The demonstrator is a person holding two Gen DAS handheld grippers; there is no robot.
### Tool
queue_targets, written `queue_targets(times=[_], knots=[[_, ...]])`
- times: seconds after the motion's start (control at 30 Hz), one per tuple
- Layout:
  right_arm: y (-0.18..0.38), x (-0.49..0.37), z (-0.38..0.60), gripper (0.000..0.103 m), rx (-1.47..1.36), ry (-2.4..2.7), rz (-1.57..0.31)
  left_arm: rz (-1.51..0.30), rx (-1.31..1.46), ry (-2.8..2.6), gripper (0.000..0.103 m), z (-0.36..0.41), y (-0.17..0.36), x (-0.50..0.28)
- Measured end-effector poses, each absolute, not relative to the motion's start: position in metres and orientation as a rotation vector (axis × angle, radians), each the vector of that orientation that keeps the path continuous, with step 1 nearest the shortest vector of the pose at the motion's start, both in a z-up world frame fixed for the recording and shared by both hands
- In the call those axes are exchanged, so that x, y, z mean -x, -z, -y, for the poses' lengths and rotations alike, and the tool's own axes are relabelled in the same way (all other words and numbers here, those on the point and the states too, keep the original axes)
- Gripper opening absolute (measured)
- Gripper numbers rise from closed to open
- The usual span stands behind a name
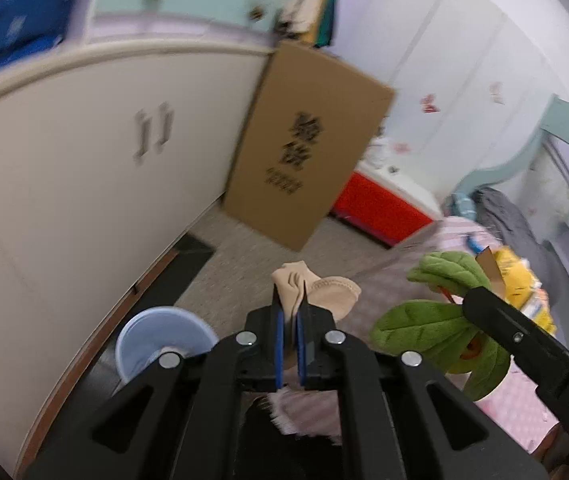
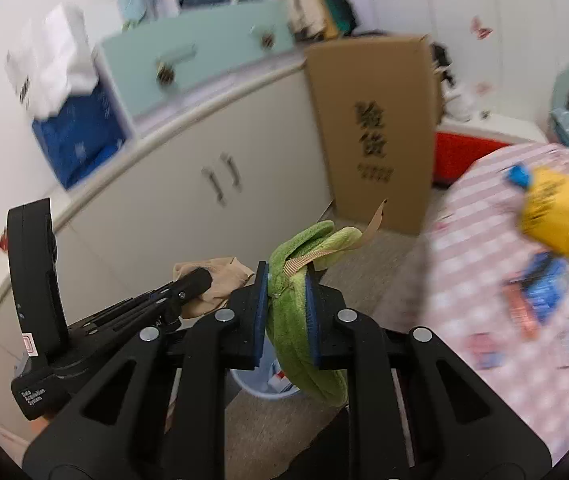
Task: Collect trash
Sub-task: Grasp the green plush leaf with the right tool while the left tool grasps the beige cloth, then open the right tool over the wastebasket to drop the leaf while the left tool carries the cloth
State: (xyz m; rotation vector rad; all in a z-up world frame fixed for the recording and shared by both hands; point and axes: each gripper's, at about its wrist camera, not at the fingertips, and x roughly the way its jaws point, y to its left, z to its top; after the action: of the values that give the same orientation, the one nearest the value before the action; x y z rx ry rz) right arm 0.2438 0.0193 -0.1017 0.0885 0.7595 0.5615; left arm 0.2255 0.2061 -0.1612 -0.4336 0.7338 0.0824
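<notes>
Left gripper [image 1: 290,300] nearest the lens: fingers clamped on a beige sock [image 1: 316,290], the cloth pinched thin between the blue pads and bunching out past the tips toward 1 o'clock. Pale blue bin [image 1: 156,338] sits on the floor at 9 o'clock of the fingers, below and beside them, its rim partly hidden by the gripper frame.

Right gripper [image 2: 287,280]: fingers clamped on a green plush leaf toy [image 2: 304,316], which hangs out below the pads; a tan ribbon tag [image 2: 376,220] sticks up toward 1 o'clock. In the right view the same bin [image 2: 260,390] shows directly beneath the toy, at 6 o'clock.

Cardboard box [image 1: 304,144] leans against the white cabinet [image 1: 84,152] at 12 o'clock. Bed with pink checked cover [image 2: 484,280] at 3 o'clock, a yellow bag [image 2: 556,216] lying on it. Background blurred.
</notes>
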Motion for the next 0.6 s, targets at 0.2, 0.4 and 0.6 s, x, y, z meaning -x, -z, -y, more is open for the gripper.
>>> queue_targets(times=[0.2,0.4,0.6], knots=[[0.154,-0.263,-0.088,0.017,-0.013,-0.629,-0.855,-0.808,0.463,-0.21,0.005,-0.256,0.208,-0.223],[0.194,-0.281,-0.135,0.027,-0.001,-0.689,-0.893,-0.849,0.479,-0.316,0.005,-0.294,0.238,-0.223],[0.226,-0.295,-0.151,0.064,-0.016,-0.681,-0.94,-0.899,0.479,-0.383,0.005,-0.319,0.263,-0.227]])
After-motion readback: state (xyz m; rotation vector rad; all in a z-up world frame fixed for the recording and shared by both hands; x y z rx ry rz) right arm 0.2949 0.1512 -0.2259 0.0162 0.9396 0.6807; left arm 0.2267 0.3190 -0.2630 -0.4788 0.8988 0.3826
